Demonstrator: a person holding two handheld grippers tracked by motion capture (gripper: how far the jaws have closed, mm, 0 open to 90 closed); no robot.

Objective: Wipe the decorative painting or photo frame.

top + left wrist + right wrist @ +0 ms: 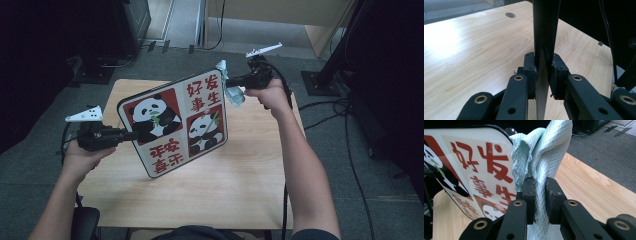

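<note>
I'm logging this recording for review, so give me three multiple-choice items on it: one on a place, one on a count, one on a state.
1. Where is the cloth?
A. flat on the table
B. at the board's top corner
C. on the floor

2. How many pandas does the panda board show?
A. one
B. two
C. four

3. How is the left gripper?
A. open, off the board
B. shut on the board's edge
C. shut on the cloth

Key: B, the right gripper holds it there; B, two panda panels; B, pads press the edge.
</note>
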